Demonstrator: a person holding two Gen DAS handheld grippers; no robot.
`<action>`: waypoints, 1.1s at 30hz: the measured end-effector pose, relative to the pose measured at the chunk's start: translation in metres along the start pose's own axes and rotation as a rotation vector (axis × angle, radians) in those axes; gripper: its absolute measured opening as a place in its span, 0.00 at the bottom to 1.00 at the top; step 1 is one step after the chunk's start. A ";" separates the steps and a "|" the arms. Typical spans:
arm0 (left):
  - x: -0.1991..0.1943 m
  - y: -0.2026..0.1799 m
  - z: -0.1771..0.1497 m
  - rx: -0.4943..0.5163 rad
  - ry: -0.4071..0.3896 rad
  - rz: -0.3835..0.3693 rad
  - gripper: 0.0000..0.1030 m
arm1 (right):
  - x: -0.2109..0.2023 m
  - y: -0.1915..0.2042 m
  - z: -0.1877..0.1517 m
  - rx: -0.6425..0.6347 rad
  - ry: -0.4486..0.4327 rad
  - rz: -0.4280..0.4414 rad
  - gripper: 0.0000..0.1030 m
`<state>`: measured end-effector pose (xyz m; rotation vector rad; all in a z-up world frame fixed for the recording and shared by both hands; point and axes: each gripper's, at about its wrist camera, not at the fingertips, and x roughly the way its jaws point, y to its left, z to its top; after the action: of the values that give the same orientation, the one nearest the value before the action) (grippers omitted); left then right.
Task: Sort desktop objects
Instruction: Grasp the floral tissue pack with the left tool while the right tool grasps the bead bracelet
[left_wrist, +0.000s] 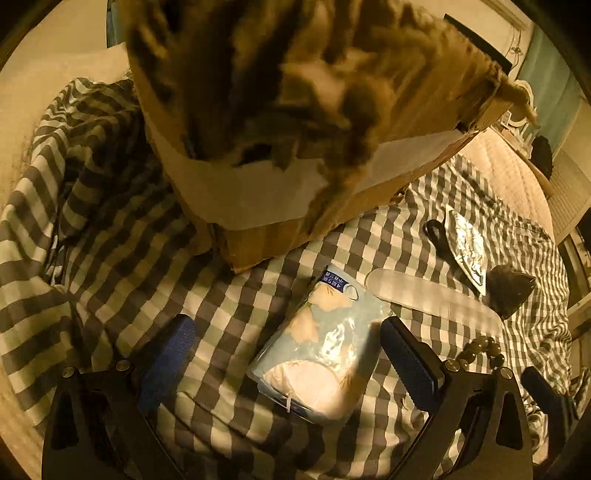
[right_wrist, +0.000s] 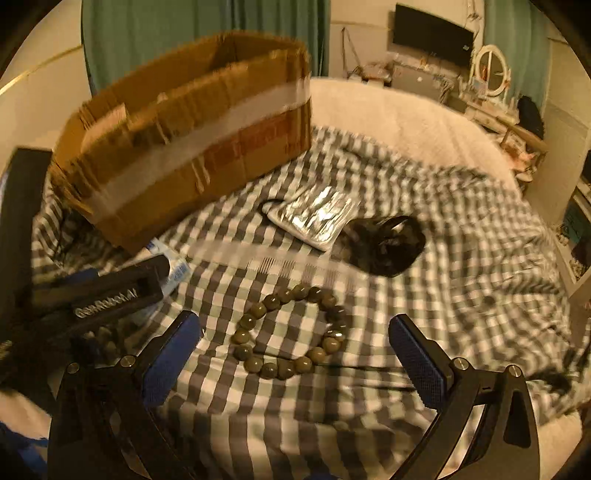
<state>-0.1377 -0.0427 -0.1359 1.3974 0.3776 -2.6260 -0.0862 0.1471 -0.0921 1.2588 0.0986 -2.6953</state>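
Here, in the left wrist view, the checked bedspread (left_wrist: 122, 229) bunches up at the left edge, and the cardboard box (left_wrist: 258, 206) fills the upper middle of the frame, with a blurred, striped furry shape (left_wrist: 295, 85) across it that cannot be made out. Below, the left claw (left_wrist: 286, 349) is spread wide, its blue pads either side of a plastic-wrapped tissue pack (left_wrist: 321, 354) lying on the bedspread at lower centre; the right pad is just beside the pack's edge, the left pad apart from it. To the right lie a clear flat ruler-like strip (left_wrist: 432, 297), a foil pouch (left_wrist: 465, 247) and a dark bag (left_wrist: 511, 291), with a few beads showing at the lower right.

In the right wrist view, the left claw's dark body sits at the left edge, below the cardboard box in the upper left. The right claw (right_wrist: 293, 332) is spread open low in the frame, clamped on nothing, and the bead bracelet (right_wrist: 291, 332) lies flat on the bedspread between its pads, touching neither. The foil pouch and dark bag rest at centre right, touching each other.
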 end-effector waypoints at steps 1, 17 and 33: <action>0.000 -0.001 0.000 0.006 -0.010 -0.006 0.99 | 0.005 0.000 0.000 0.000 0.010 0.003 0.99; -0.011 -0.018 -0.011 0.133 -0.039 -0.082 0.50 | 0.054 0.006 -0.002 -0.085 0.134 0.009 0.37; -0.101 -0.029 -0.032 0.269 -0.138 -0.049 0.29 | -0.062 -0.039 -0.015 -0.054 0.032 0.120 0.11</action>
<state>-0.0627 -0.0048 -0.0645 1.2786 0.0432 -2.8790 -0.0427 0.1945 -0.0544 1.2513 0.0953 -2.5543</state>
